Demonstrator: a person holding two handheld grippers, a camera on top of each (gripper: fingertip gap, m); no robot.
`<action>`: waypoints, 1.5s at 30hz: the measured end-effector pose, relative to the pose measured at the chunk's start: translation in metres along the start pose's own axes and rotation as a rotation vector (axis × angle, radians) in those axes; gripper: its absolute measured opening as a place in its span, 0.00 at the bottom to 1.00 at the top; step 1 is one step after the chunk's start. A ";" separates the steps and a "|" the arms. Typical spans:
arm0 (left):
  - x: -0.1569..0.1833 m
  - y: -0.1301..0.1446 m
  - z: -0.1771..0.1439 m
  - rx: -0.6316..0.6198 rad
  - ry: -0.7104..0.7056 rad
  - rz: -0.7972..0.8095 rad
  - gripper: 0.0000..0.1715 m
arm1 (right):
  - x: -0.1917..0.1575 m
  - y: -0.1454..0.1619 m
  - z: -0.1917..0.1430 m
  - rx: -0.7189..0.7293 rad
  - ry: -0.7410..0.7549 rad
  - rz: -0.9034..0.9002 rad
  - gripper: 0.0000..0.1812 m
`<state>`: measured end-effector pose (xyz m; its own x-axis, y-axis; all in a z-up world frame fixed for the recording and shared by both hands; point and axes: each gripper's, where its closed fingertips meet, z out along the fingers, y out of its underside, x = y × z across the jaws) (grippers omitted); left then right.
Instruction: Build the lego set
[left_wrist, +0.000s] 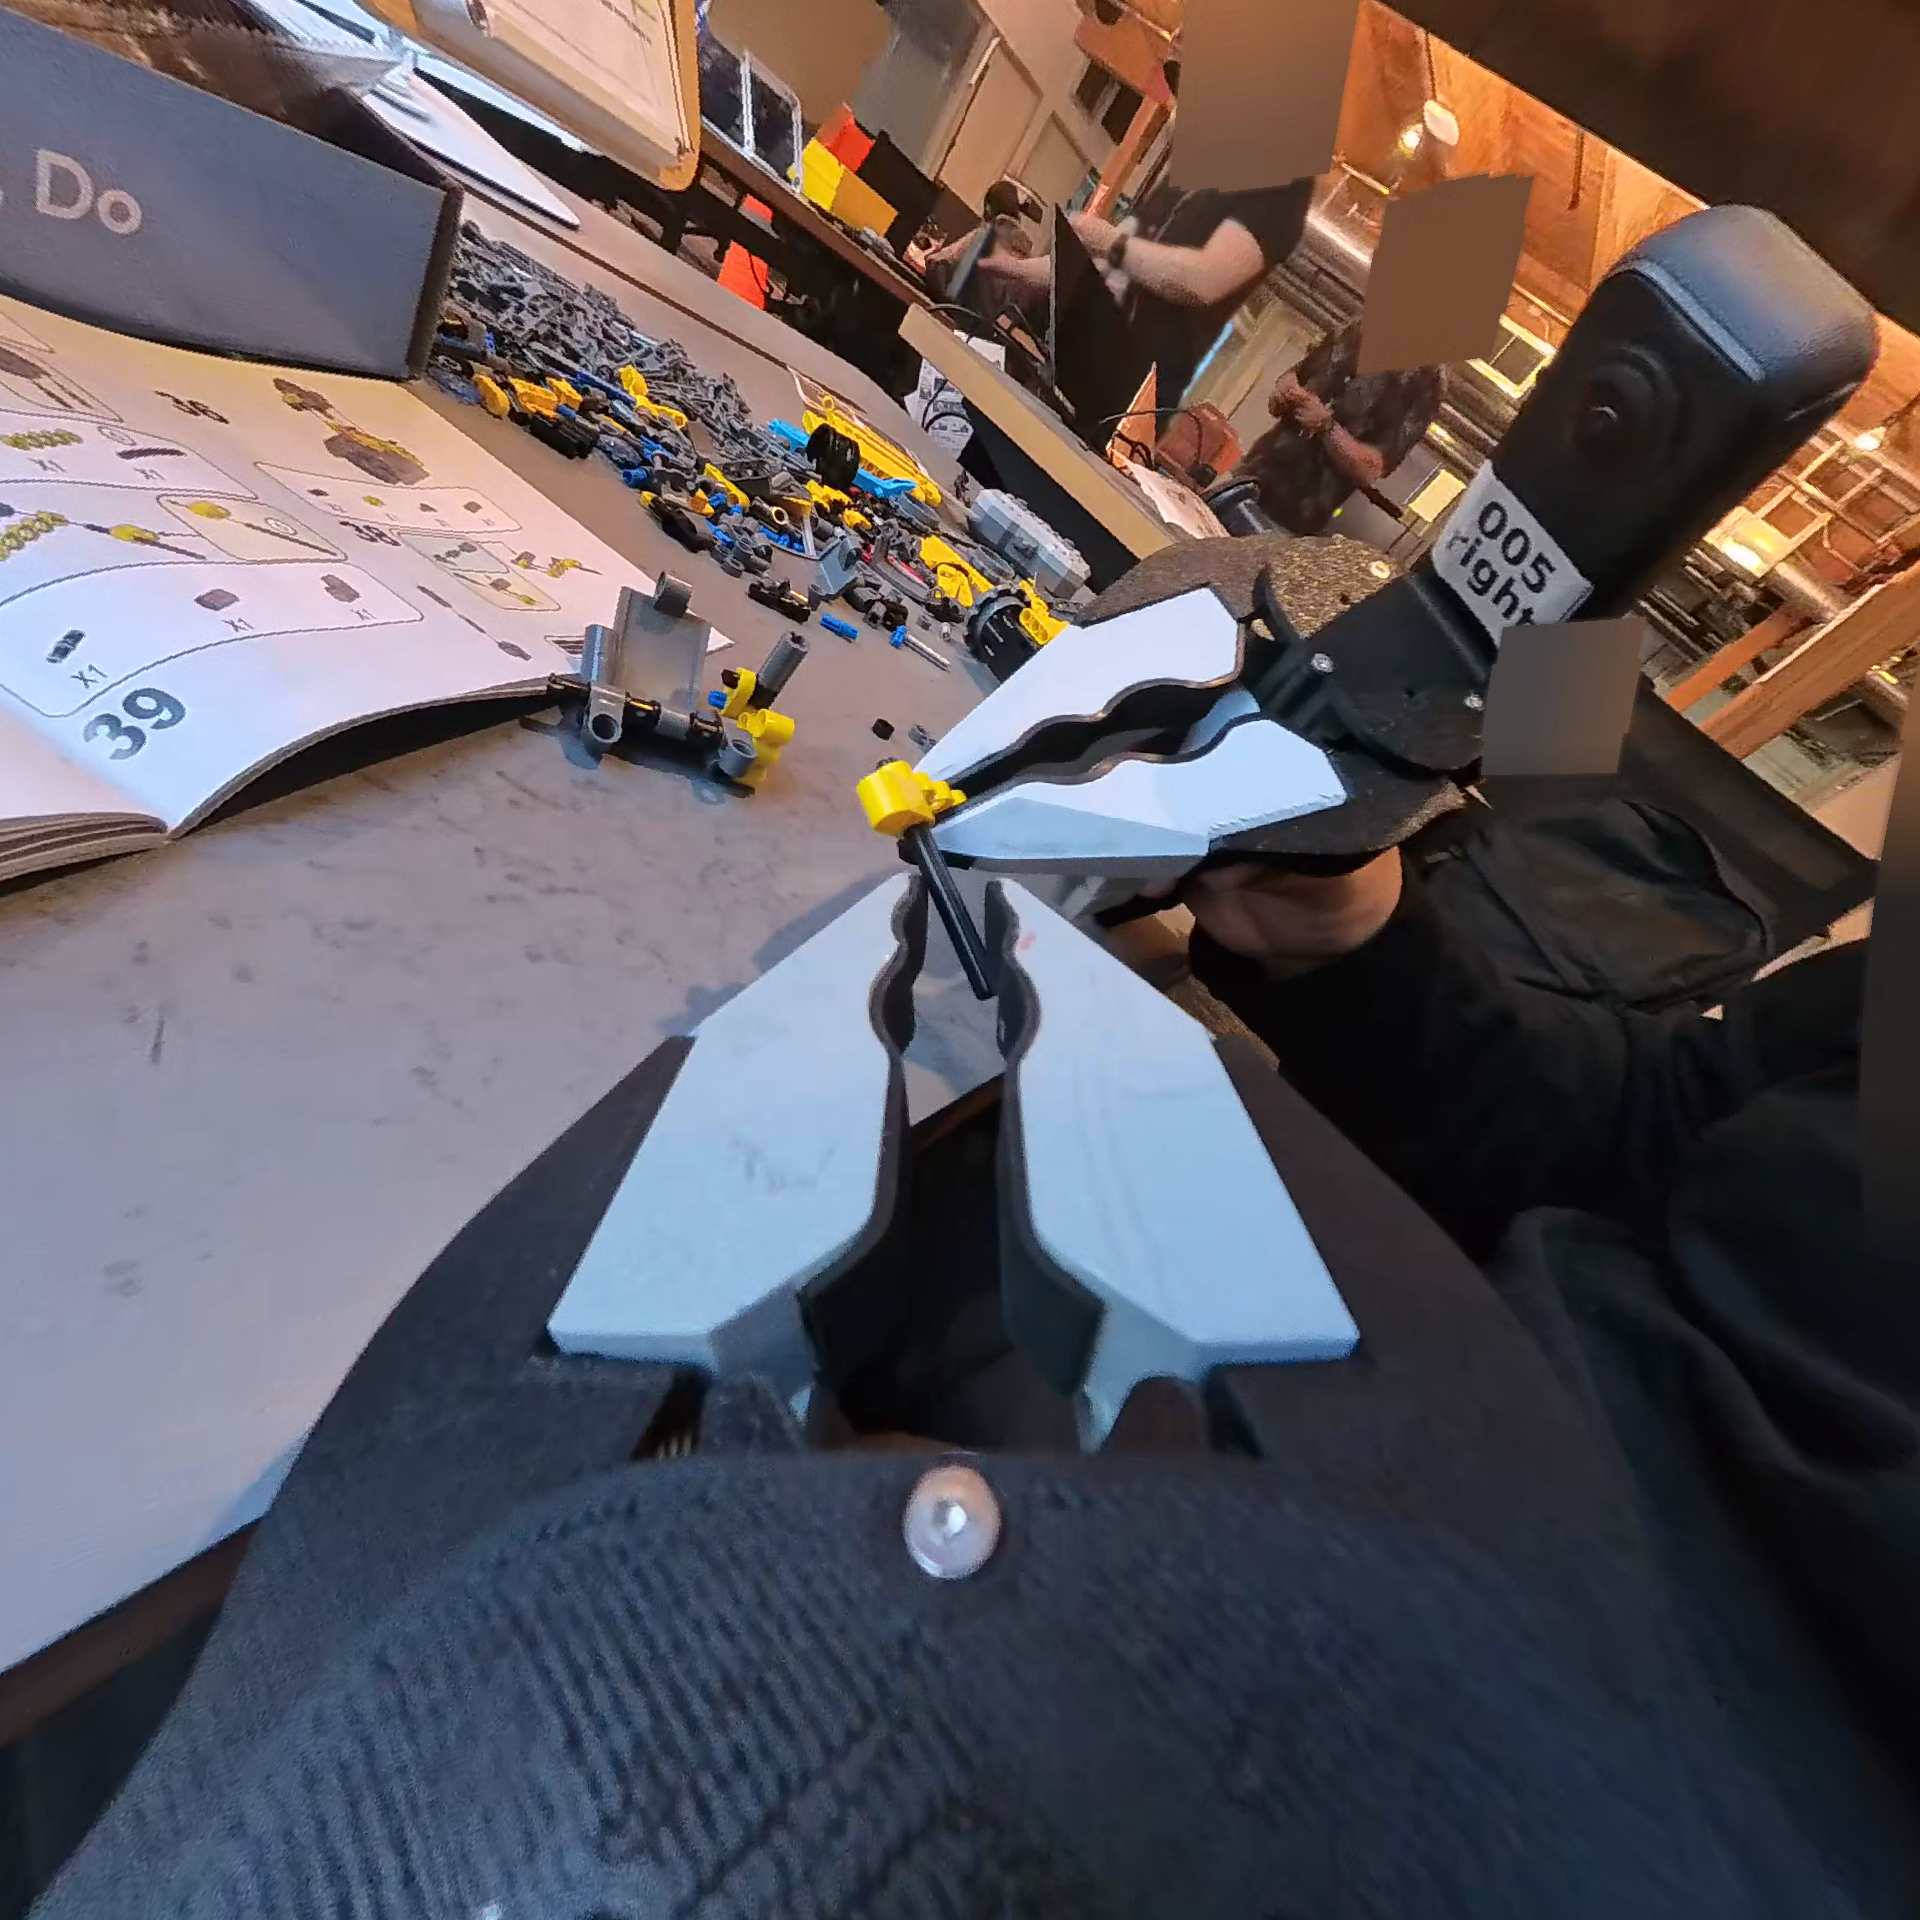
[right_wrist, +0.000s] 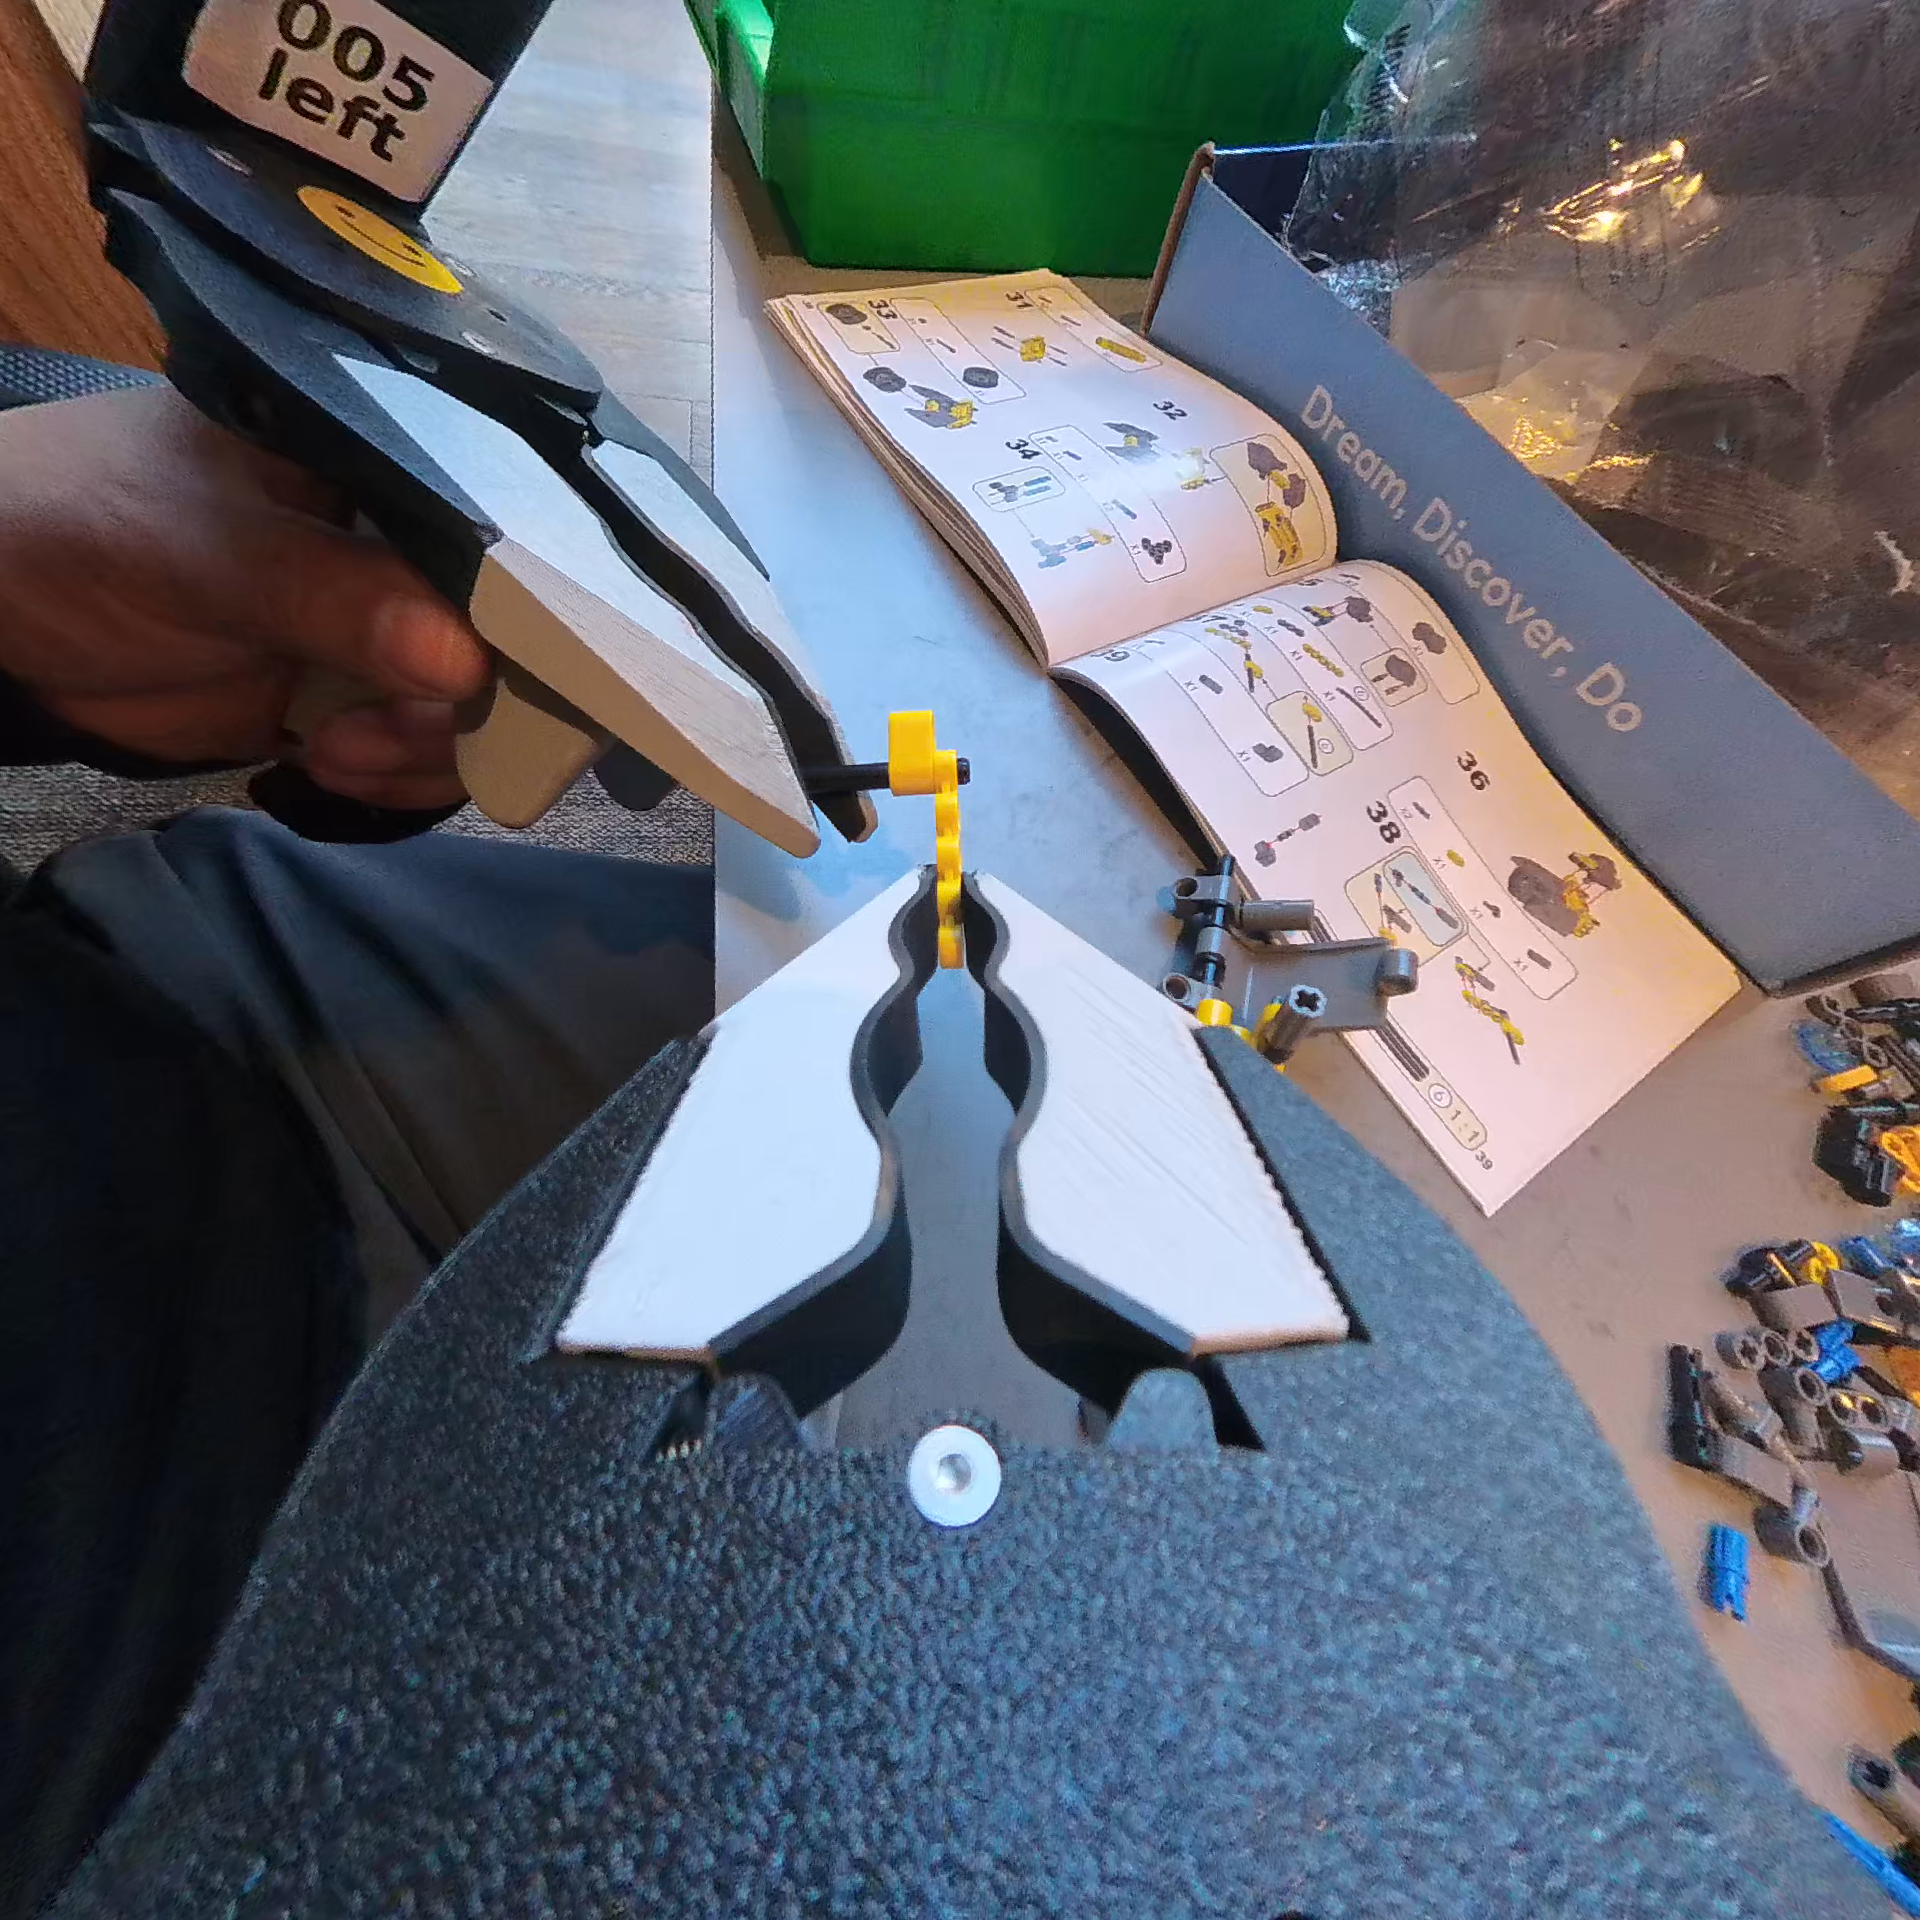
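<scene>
black axle's (left_wrist: 951, 928) lower end hidden between left gripper's (left_wrist: 954, 896) fingertips

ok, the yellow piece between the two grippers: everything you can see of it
The yellow piece looks like glossy plastic: a thin beam with bumpy edges ending in a rounded connector block. The right hand-held gripper pinches the beam's lower end, so it stands upright above the grey table's edge. A black axle passes through the block; the left hand-held gripper grips the axle's other end. Nothing else touches it.

grey table (left_wrist: 343, 1039) | open instruction booklet (left_wrist: 239, 582) | dark box (left_wrist: 229, 239) | loose building pieces (left_wrist: 727, 457) | small grey-yellow assembly (left_wrist: 675, 696)
</scene>
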<state>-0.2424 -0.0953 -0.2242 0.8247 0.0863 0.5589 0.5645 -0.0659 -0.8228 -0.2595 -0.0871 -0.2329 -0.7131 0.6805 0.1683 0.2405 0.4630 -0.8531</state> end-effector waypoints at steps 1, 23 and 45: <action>0.000 0.000 0.000 -0.001 -0.001 0.001 0.05 | 0.000 0.000 0.000 0.000 0.000 0.000 0.02; 0.002 0.003 0.001 -0.014 0.011 -0.009 0.04 | 0.001 0.002 0.001 -0.002 -0.004 0.019 0.03; 0.041 0.012 -0.003 -0.154 0.010 0.774 0.02 | -0.033 -0.042 -0.041 0.209 -0.206 -0.069 0.16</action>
<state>-0.2020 -0.0952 -0.2107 0.9849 -0.0497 -0.1658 -0.1729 -0.2406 -0.9551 -0.2191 -0.1063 -0.1822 -0.8468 0.5122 0.1436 0.0614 0.3623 -0.9300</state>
